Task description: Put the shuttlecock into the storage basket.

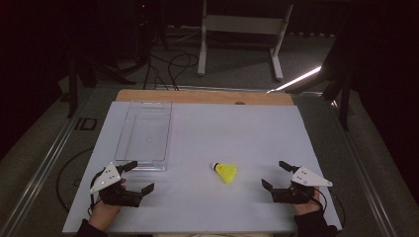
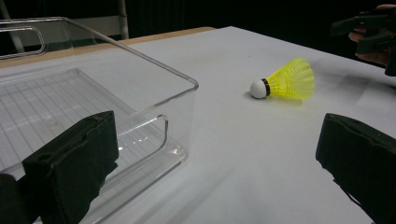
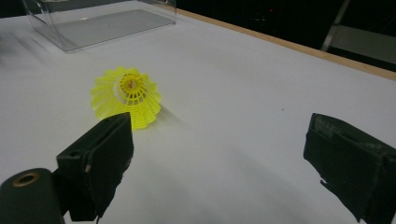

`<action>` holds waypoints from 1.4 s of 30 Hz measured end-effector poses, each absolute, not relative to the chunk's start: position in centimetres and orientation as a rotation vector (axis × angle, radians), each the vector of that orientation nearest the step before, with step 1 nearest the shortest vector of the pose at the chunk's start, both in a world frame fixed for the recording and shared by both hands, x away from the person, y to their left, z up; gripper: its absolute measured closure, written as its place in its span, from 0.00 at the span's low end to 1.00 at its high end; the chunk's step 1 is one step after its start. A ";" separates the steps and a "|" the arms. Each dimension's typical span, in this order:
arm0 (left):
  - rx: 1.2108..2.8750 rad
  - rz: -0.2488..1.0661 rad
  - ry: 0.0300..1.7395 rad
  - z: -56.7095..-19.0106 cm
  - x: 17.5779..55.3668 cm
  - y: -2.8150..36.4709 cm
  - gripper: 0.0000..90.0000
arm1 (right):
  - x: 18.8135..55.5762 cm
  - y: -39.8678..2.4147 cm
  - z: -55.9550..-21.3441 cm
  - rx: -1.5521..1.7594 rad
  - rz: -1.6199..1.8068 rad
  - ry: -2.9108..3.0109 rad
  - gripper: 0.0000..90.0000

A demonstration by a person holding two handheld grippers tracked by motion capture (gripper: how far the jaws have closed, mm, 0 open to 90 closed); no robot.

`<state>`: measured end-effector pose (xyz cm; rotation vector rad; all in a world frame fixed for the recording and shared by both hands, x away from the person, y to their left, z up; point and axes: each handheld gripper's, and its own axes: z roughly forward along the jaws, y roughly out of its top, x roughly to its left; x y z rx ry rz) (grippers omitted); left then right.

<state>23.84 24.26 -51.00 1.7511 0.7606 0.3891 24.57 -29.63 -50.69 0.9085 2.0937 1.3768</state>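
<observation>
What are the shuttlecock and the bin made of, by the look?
Shuttlecock: the yellow skirt looks like moulded plastic, an open ribbed lattice that light passes through; the white rounded head, with a black band, could be foam or cork, hard to tell. Bin: clear rigid plastic, probably acrylic or similar; the table shows through it, its rim catches glossy highlights, and its floor is ribbed.

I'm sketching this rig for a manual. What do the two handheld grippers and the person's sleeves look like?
The left gripper and the right gripper are black, each with two blocky jaws and a pale grey three-cornered plate on top. A thin dark cable trails from each. The sleeves are dark.
</observation>
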 end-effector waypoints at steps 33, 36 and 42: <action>1.697 0.289 0.697 -48.0 24.2 24.4 0.00 | 24.5 -29.4 -50.6 0.893 1.376 2.102 0.09; 1.712 0.269 0.665 -47.1 24.4 24.5 0.00 | 24.5 -29.4 -50.6 0.891 1.375 2.104 0.09; 1.822 0.212 0.560 -44.3 25.2 24.5 0.00 | 24.6 -29.3 -50.6 0.886 1.373 2.109 0.09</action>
